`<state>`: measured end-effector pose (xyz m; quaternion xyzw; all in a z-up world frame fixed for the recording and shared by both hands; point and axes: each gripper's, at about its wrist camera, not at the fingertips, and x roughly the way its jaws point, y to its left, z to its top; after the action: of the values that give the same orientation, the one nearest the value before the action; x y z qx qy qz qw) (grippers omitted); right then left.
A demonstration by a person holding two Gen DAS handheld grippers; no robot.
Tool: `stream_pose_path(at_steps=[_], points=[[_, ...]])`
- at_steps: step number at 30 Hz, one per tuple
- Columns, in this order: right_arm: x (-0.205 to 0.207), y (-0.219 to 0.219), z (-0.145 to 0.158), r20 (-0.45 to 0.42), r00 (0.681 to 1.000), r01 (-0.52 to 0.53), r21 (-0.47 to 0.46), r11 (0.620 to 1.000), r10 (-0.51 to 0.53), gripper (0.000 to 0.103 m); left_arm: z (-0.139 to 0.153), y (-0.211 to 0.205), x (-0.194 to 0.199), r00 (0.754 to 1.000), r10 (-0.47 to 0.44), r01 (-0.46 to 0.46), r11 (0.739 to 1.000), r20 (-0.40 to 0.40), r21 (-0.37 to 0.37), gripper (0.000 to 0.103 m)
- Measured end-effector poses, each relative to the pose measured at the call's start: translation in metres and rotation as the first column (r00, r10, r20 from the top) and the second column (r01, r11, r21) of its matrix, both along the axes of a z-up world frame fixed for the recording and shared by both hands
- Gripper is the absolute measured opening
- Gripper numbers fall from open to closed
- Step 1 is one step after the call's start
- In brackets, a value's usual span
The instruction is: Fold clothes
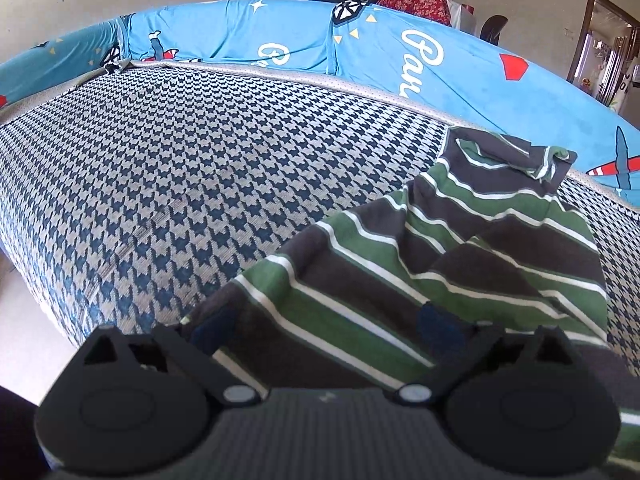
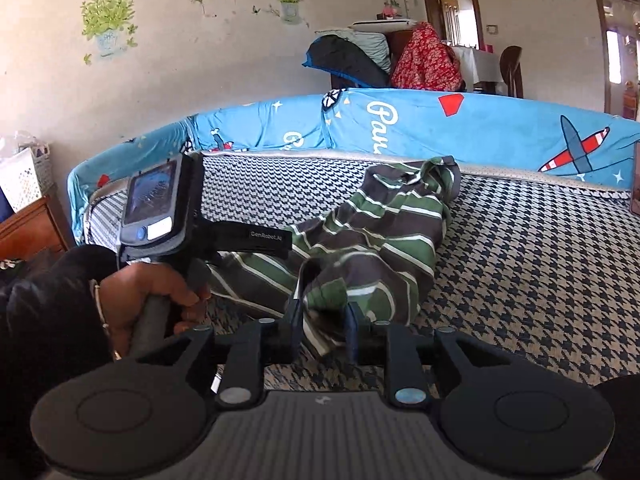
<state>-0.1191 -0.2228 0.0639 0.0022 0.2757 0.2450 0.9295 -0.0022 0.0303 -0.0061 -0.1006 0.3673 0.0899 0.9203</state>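
Observation:
A striped shirt (image 1: 460, 248) in green, dark grey and white lies crumpled on the houndstooth mattress (image 1: 180, 184). My left gripper (image 1: 324, 332) hovers over the shirt's near edge with its jaws wide apart and nothing between the pads. In the right wrist view the shirt (image 2: 380, 232) stretches from the blue bumper towards me. My right gripper (image 2: 323, 322) stands a little open at its near end, with a bunch of the cloth loose between the fingers (image 2: 294, 320). A person's hand (image 2: 156, 292) grips the left gripper's handle to the left.
A blue padded bumper (image 2: 480, 128) with planes and lettering walls the far side of the mattress (image 2: 540, 280). Beyond it a chair carries piled clothes (image 2: 424, 60). A white basket (image 2: 24, 180) sits on a wooden stand at the left.

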Motion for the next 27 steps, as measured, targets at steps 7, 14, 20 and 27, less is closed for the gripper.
stream_pose_path(at_steps=[7, 14, 20, 27], points=[[0.011, -0.007, 0.020, 0.044, 0.999, -0.014, 0.054, 0.998, 0.012, 0.037, 0.015, -0.007, 0.002, 0.998, -0.026, 0.025, 1.000, 0.049, 0.015, 0.102], [0.047, -0.010, 0.024, 0.059, 0.996, 0.060, 0.024, 0.998, -0.061, 0.039, 0.022, -0.021, 0.021, 0.996, -0.078, 0.079, 0.997, 0.030, -0.005, 0.103], [0.100, -0.009, 0.016, 0.012, 0.996, 0.091, 0.036, 0.995, -0.091, 0.048, 0.024, -0.028, 0.046, 0.991, -0.134, 0.134, 0.991, 0.007, -0.001, 0.103], [0.174, -0.020, 0.001, -0.077, 0.982, 0.180, 0.127, 0.975, -0.172, 0.055, 0.032, -0.030, 0.086, 0.984, -0.179, 0.179, 0.983, 0.010, 0.049, 0.103]])
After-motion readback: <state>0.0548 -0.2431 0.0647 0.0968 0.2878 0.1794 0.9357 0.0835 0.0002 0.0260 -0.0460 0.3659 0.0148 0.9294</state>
